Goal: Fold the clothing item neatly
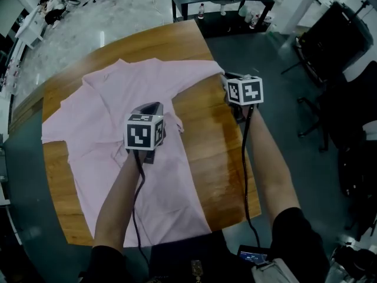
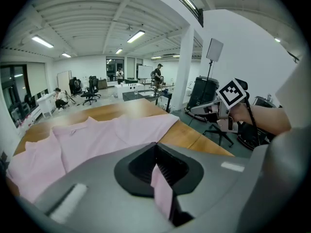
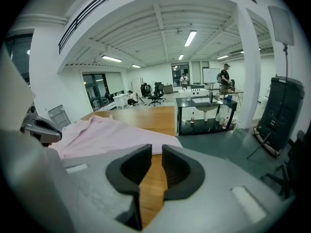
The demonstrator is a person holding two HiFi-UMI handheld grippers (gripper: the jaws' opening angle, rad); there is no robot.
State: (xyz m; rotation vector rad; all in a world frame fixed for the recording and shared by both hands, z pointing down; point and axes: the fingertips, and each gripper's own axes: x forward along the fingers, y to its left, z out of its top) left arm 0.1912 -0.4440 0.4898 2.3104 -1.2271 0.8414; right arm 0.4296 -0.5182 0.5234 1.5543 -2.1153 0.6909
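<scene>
Two tools meet over the wooden table (image 1: 221, 152): the left gripper (image 2: 158, 169) pinches a fold of the pink shirt (image 1: 106, 111), while the right gripper (image 3: 151, 165) stands slightly spread and empty.

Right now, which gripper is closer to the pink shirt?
Left. The left gripper is shut on a fold of the pink shirt; the right gripper is open over the wooden table beside the sleeve end, only wood between its jaws.
</scene>
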